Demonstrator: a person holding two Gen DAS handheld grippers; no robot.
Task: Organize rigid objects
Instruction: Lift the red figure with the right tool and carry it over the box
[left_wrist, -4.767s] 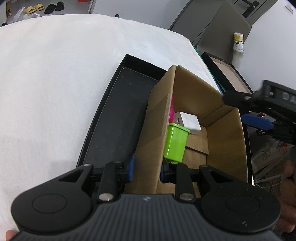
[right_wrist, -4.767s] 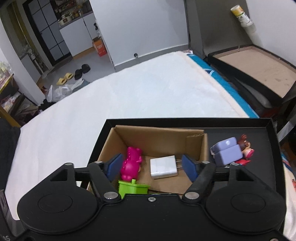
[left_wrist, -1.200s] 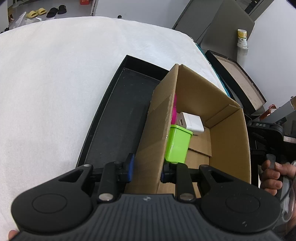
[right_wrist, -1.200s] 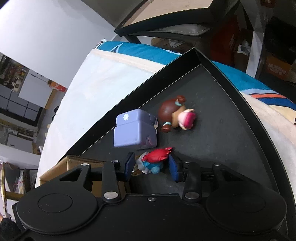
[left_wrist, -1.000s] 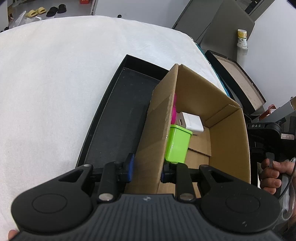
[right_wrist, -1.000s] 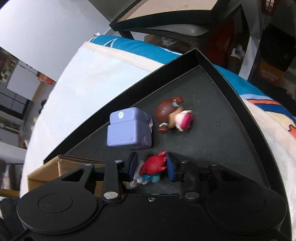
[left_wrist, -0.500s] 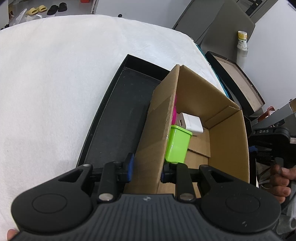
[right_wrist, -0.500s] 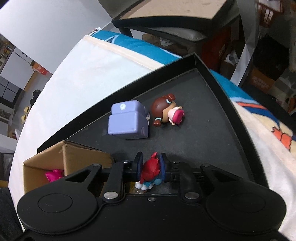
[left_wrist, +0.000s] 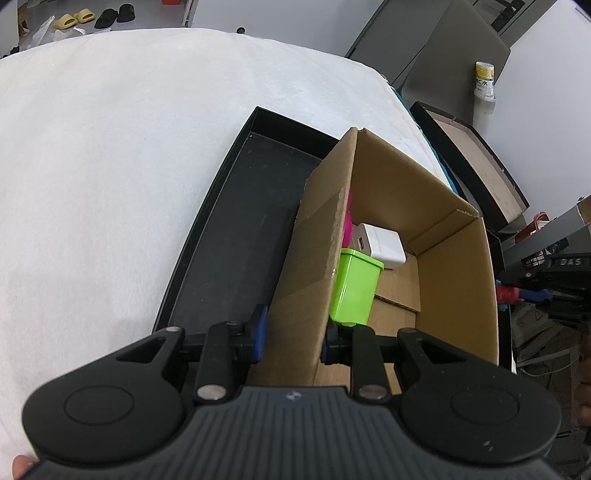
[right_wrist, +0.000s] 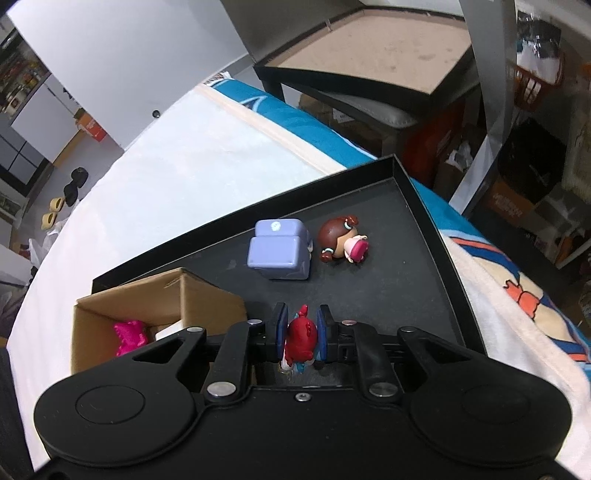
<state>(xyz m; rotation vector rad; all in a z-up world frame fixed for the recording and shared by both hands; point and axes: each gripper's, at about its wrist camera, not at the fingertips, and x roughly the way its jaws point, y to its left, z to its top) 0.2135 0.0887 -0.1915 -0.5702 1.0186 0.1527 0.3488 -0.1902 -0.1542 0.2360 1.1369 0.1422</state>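
Observation:
My left gripper (left_wrist: 293, 334) is shut on the near wall of the cardboard box (left_wrist: 321, 240), which stands in the black tray (left_wrist: 236, 229). Inside the box are a green block (left_wrist: 354, 286), a white charger (left_wrist: 380, 242) and a pink toy (left_wrist: 347, 221). My right gripper (right_wrist: 302, 334) is shut on a small red figure (right_wrist: 301, 338) and holds it above the tray (right_wrist: 388, 302). The box (right_wrist: 147, 299) with the pink toy (right_wrist: 129, 334) is to its left. It also shows at the right edge of the left wrist view (left_wrist: 517, 293).
A lilac block toy (right_wrist: 279, 253) and a brown-haired doll (right_wrist: 341, 240) lie on the tray ahead of the right gripper. The tray sits on a white blanket (left_wrist: 110, 166). A low black table (right_wrist: 369, 62) and clutter stand beyond the bed edge.
My right gripper has closed on the red figure and lifted it off the tray, pulling back so the box comes into view. The left gripper has kept still on the box wall.

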